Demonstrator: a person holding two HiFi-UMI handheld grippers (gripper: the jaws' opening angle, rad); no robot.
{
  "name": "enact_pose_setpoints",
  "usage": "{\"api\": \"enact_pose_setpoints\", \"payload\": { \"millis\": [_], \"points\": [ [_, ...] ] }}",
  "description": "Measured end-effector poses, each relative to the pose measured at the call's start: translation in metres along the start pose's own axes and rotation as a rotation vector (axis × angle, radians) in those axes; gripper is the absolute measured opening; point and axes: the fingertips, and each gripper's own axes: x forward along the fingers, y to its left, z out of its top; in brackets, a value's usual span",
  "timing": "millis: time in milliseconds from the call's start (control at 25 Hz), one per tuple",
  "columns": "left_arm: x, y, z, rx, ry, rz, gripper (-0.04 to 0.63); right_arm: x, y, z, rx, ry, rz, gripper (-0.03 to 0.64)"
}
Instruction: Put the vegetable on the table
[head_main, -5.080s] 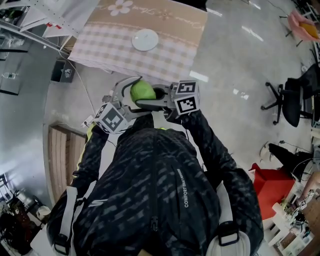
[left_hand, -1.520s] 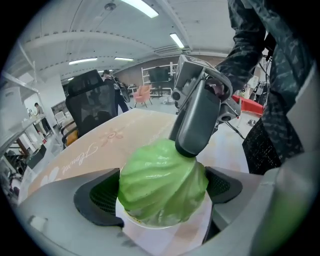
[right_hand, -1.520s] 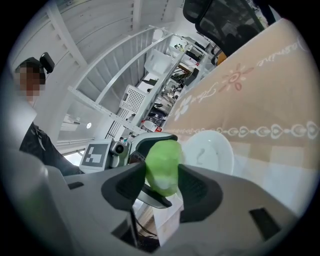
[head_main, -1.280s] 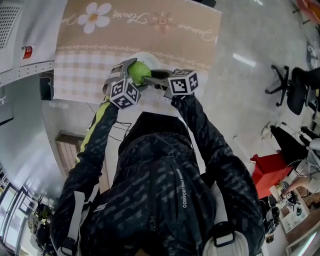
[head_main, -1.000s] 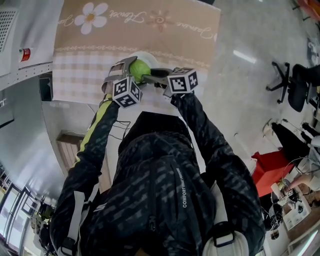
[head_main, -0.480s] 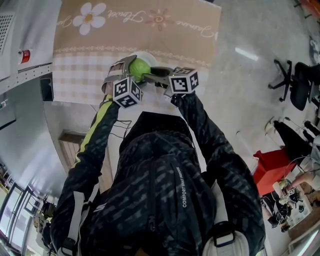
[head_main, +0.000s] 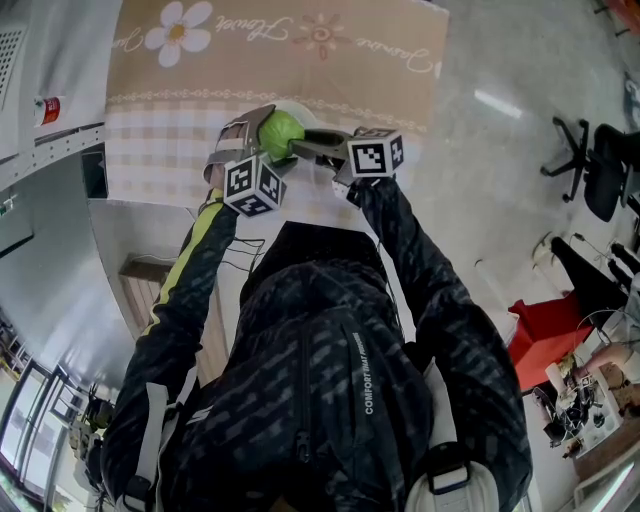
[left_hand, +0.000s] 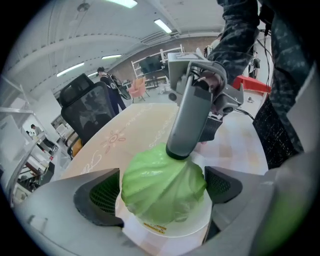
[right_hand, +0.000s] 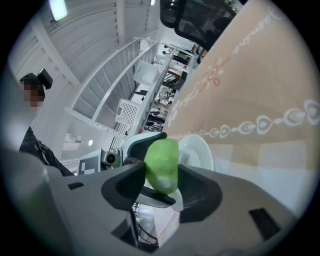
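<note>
Cabbage (left_hand: 162, 187) double-clamped: left gripper (left_hand: 164, 192) fingers spread wide on its flanks, right gripper (right_hand: 162, 182) fingers just tightened crosswise over its top, probably to steady it above the plate (left_hand: 191, 227) on the tabletop (head_main: 330, 70).

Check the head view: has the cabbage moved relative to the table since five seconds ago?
Yes. The cabbage was short of the table, over the floor; now it is out over the table, over the white plate.
</note>
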Motion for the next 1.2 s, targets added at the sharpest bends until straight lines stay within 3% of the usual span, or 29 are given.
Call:
{"api": "enact_pose_setpoints", "payload": {
  "millis": [560, 840, 1040, 1200],
  "points": [
    [-0.003, 0.004, 0.0, -0.035, -0.067, 0.054, 0.502, 0.0, -0.006, -0.004, 0.132, 0.027, 0.018, 0.196],
    [-0.004, 0.003, 0.0, -0.016, -0.076, 0.054, 0.492, -0.001, -0.008, -0.007, 0.121, 0.045, -0.004, 0.202],
    [0.003, -0.005, 0.0, -0.006, -0.061, 0.016, 0.485, -0.013, -0.015, -0.008, 0.015, 0.07, -0.09, 0.222],
    [0.004, -0.009, -0.001, 0.008, -0.064, 0.017, 0.483, -0.012, -0.012, -0.008, -0.001, 0.063, -0.079, 0.201]
  ]
}}
